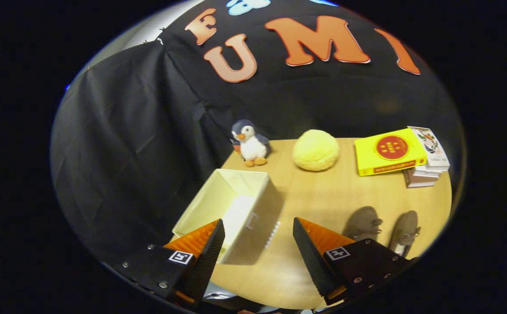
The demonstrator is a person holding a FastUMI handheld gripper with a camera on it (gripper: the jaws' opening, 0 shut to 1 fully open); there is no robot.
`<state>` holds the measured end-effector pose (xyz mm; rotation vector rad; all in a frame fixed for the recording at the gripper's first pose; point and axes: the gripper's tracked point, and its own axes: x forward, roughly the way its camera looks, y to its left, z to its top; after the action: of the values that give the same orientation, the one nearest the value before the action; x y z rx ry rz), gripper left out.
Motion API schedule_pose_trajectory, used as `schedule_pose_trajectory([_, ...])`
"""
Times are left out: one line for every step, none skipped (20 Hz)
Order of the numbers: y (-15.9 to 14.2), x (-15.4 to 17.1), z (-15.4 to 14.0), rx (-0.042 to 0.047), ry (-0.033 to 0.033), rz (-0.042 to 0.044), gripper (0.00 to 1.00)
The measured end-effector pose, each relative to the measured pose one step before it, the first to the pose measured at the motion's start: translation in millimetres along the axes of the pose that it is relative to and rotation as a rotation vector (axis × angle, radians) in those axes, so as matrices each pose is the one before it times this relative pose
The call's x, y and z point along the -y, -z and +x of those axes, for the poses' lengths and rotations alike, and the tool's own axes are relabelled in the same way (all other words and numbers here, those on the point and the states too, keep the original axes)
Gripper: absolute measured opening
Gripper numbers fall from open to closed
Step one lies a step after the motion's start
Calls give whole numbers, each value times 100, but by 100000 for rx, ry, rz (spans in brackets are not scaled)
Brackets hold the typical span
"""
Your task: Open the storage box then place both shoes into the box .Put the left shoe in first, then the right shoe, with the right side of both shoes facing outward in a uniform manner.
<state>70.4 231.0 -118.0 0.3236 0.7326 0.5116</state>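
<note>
Gripper (258,244) fingers spread wide (holding nothing) above open storage box (218,196), shoes (362,223) alongside

The open box (229,205) stands unblocked at near left, bare table (318,192) lies between it and the shoes (384,226) at right, while penguin (250,143), ball (315,149) and books (399,155) line the far edge.

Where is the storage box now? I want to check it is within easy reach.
In the gripper view the storage box sits open on the table, just ahead of the open gripper, nearer its left finger, in front of the penguin toy.
</note>
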Motion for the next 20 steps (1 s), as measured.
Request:
schedule_pose_trajectory([655, 1942, -284, -1220, 3883, -300, 94])
schedule_pose_trajectory([663, 1715, -272, -999, 3039, -592, 95])
schedule_pose_trajectory([698, 1731, -85, -1311, 3225, -378, 96])
schedule_pose_trajectory([773, 1655, -102, -1695, 2517, 310, 96])
schedule_pose_trajectory([491, 1375, 368, -1666, 1951, 829, 96])
schedule_pose_trajectory([414, 1403, 245, -1231, 1883, 687, 96])
schedule_pose_trajectory([675, 1479, 371, -1438, 2363, 121, 96])
schedule_pose_trajectory([607, 1580, 372, -1561, 2433, 272, 96])
schedule_pose_trajectory([1040, 1259, 470, -2492, 2136, 422, 96])
schedule_pose_trajectory([892, 1099, 613, -2174, 1583, -128, 96])
schedule_pose_trajectory([557, 1033, 870, -1518, 1644, -390, 96])
schedule_pose_trajectory([736, 994, 965, -2272, 1667, -590, 96])
schedule_pose_trajectory([810, 727, 962, -2371, 1192, -671, 96])
schedule_pose_trajectory([517, 334, 883, -1710, 732, -441, 95])
schedule_pose_trajectory([381, 171, 939, -1137, -235, -452, 94])
schedule_pose_trajectory([255, 183, 879, -350, 646, -218, 93])
schedule_pose_trajectory([126, 251, 865, -135, 1006, -200, 92])
schedule_pose_trajectory([153, 346, 881, -429, 1465, -59, 91])
schedule_pose_trajectory([-7, 367, 769, -528, 1464, 16, 90])
schedule_pose_trajectory([-75, 227, 822, -741, 608, 356, 88])
